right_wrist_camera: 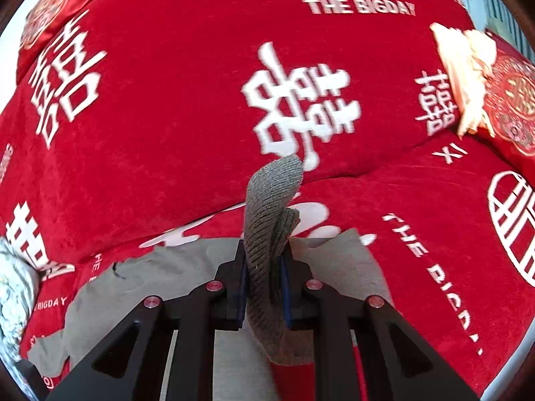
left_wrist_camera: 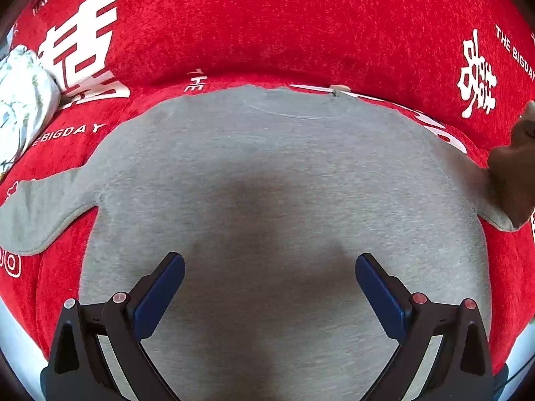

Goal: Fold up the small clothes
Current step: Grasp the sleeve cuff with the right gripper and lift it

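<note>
Right gripper (right_wrist_camera: 264, 287) pinching grey sleeve cuff (right_wrist_camera: 272, 200); left gripper (left_wrist_camera: 269, 287) spread above flat shirt (left_wrist_camera: 267, 183).

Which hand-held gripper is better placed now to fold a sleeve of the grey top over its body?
Right. The right hand-held gripper is already shut on the ribbed sleeve cuff of the grey top, lifted off the red cover. The left hand-held gripper is open above the body, holding nothing.
</note>
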